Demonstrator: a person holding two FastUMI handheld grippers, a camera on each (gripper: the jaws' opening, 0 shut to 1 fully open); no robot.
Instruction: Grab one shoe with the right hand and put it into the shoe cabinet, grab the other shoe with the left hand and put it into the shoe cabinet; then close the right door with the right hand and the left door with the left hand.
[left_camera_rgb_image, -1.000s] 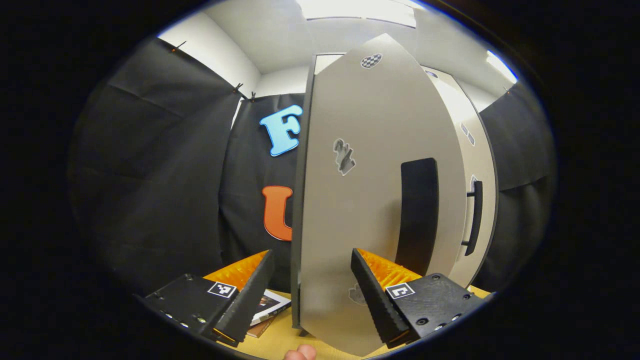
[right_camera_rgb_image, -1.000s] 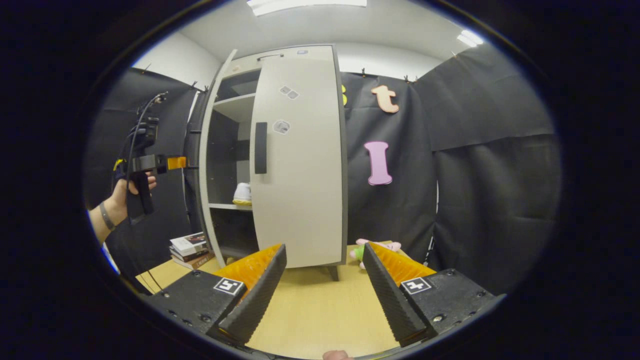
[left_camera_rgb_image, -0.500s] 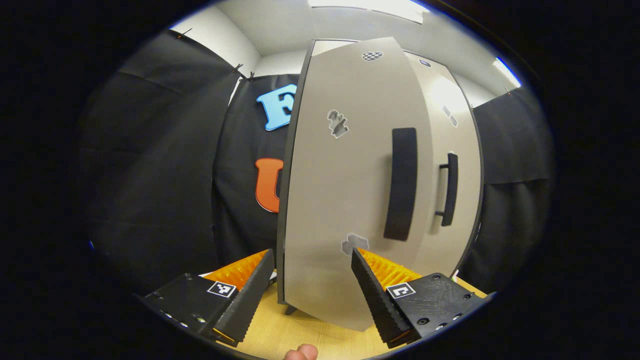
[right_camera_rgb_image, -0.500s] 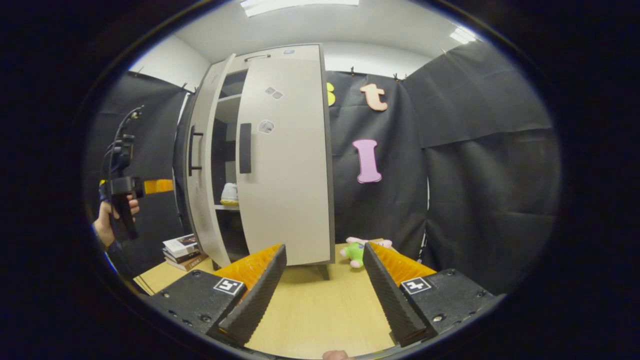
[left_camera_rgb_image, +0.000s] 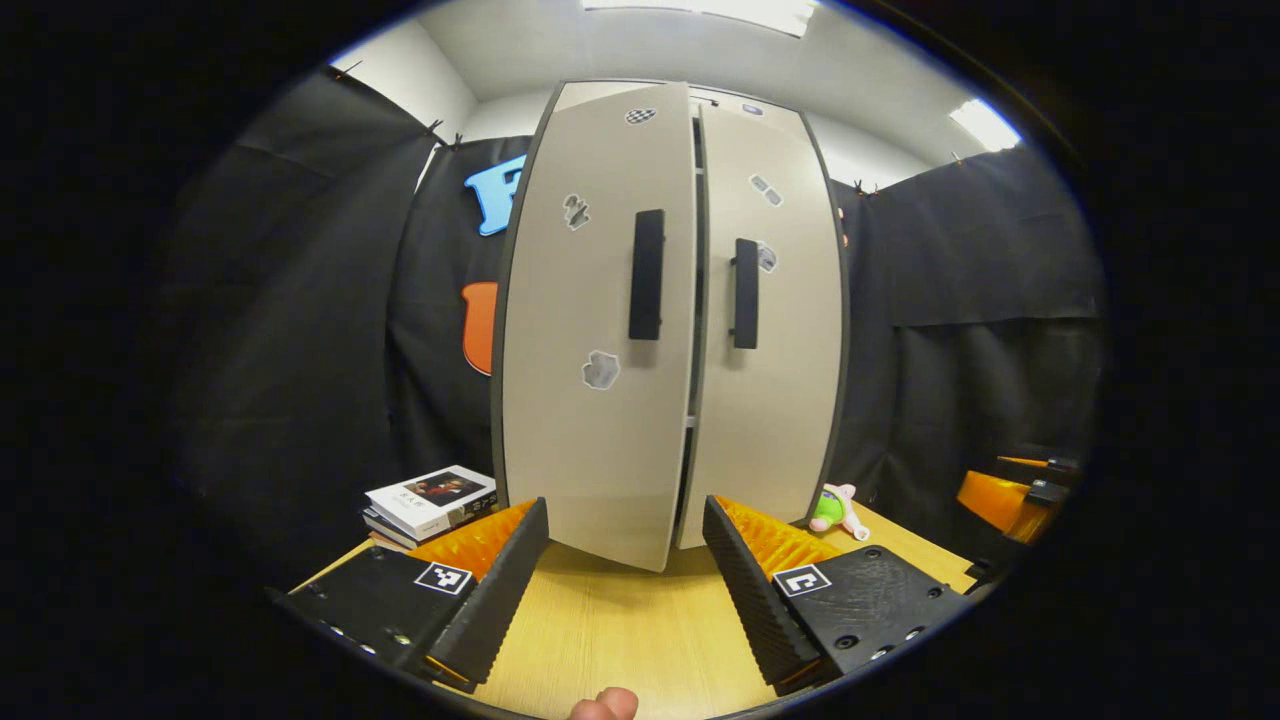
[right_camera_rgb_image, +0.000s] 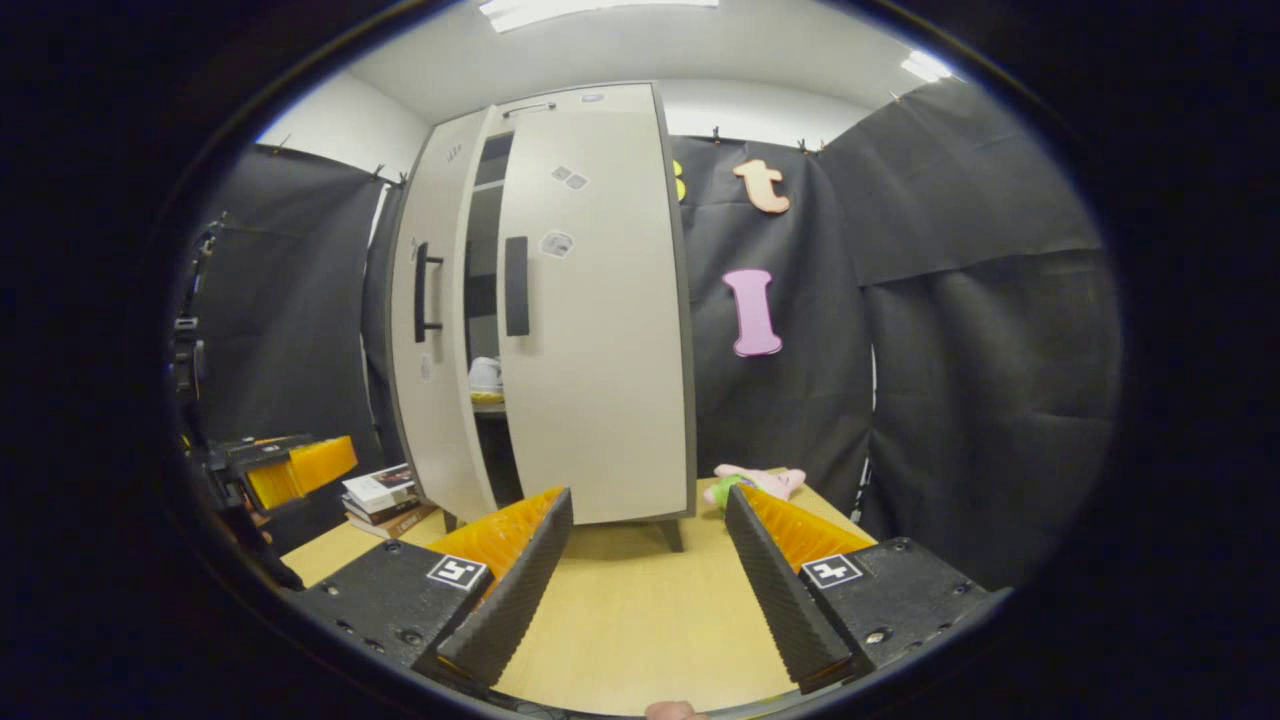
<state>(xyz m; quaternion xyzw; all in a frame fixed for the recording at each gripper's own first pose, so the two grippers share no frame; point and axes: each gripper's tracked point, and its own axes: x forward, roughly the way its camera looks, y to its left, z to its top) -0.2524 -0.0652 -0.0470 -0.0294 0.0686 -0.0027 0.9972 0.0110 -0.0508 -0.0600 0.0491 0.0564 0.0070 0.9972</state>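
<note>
The tall beige shoe cabinet (left_camera_rgb_image: 600, 420) stands on the wooden table. Its right door (right_camera_rgb_image: 600, 330) is closed against the frame. Its left door (right_camera_rgb_image: 435, 330) stands slightly ajar, leaving a narrow gap. Through that gap a white shoe (right_camera_rgb_image: 485, 375) sits on a shelf. In the left gripper view the left door (left_camera_rgb_image: 590, 300) and right door (left_camera_rgb_image: 770, 330) look almost flush, black handles side by side. My left gripper (left_camera_rgb_image: 625, 570) is open, back from the doors and touching nothing. My right gripper (right_camera_rgb_image: 648, 570) is open and empty over the table. The left gripper (right_camera_rgb_image: 290, 465) also shows low at the left.
A stack of books (left_camera_rgb_image: 430, 495) lies left of the cabinet's foot, seen again as books (right_camera_rgb_image: 378, 492). A green and pink plush toy (left_camera_rgb_image: 835, 508) lies to its right on the table (left_camera_rgb_image: 620, 630). Black cloth walls close in on all sides.
The left door has swung from wide open to nearly closed. My left gripper has pulled back from it and dropped lower. The right gripper has barely moved.
</note>
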